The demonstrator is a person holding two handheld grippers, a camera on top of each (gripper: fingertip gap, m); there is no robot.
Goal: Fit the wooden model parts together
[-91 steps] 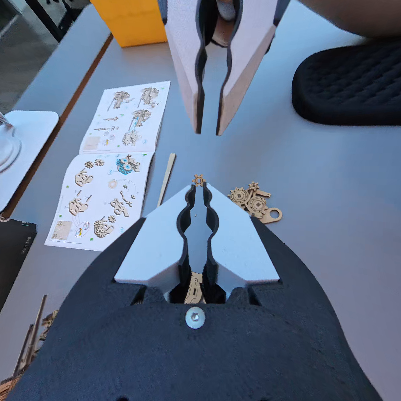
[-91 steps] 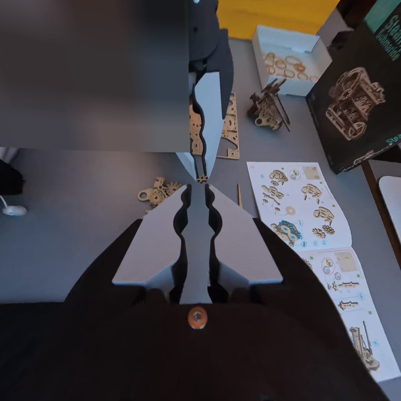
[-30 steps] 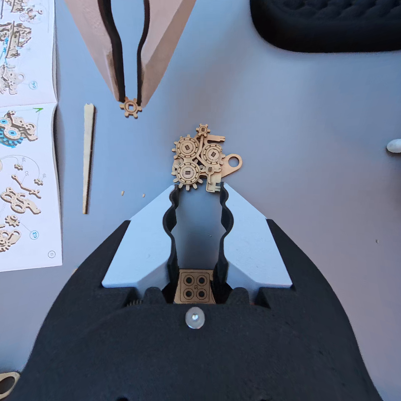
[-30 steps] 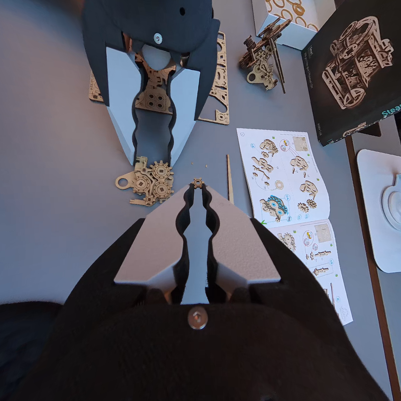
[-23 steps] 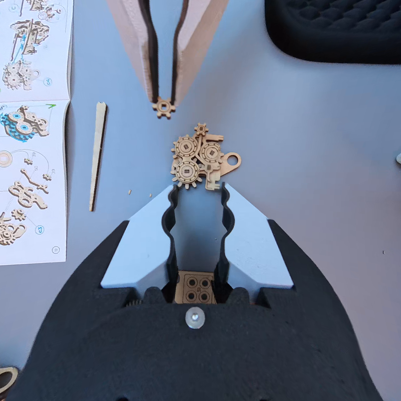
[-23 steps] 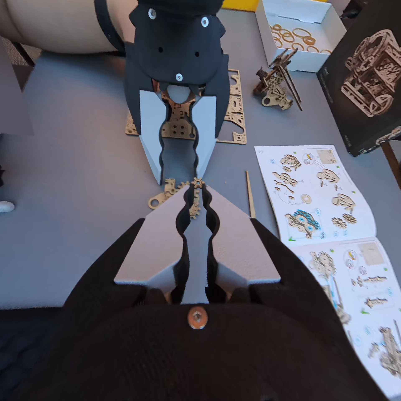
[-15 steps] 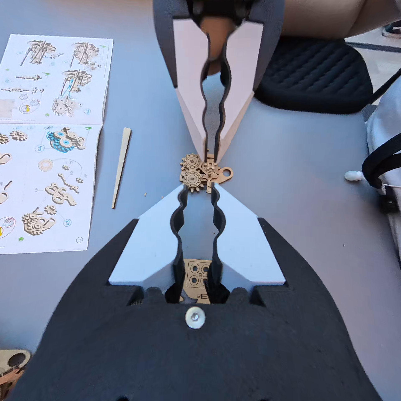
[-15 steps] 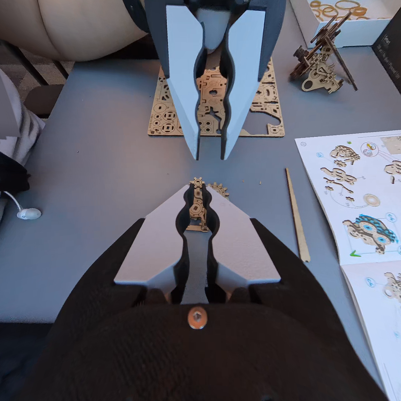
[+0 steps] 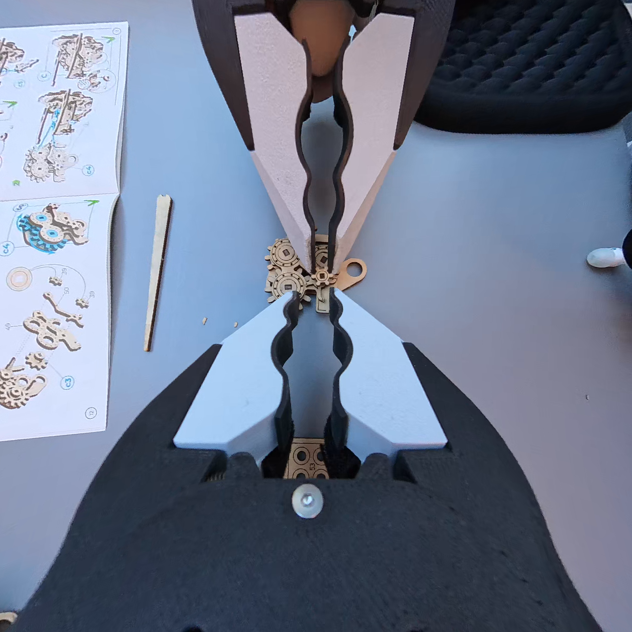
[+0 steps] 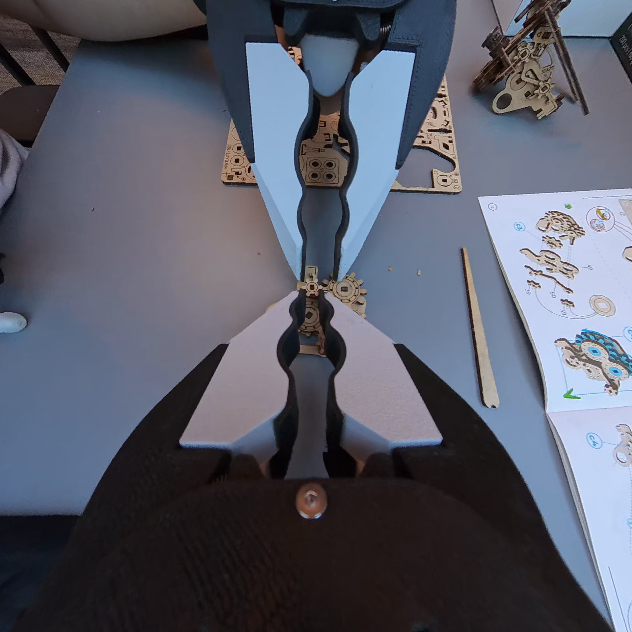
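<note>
Right wrist view shows the right gripper (image 10: pixel 311 293) clamped on a small gear (image 10: pixel 311 287) lying flat over the gear assembly (image 10: pixel 345 292), the left gripper (image 10: pixel 319 270) parted opposite.

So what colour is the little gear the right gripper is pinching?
Light tan wood; the small gear shows best in the right wrist view.
</note>
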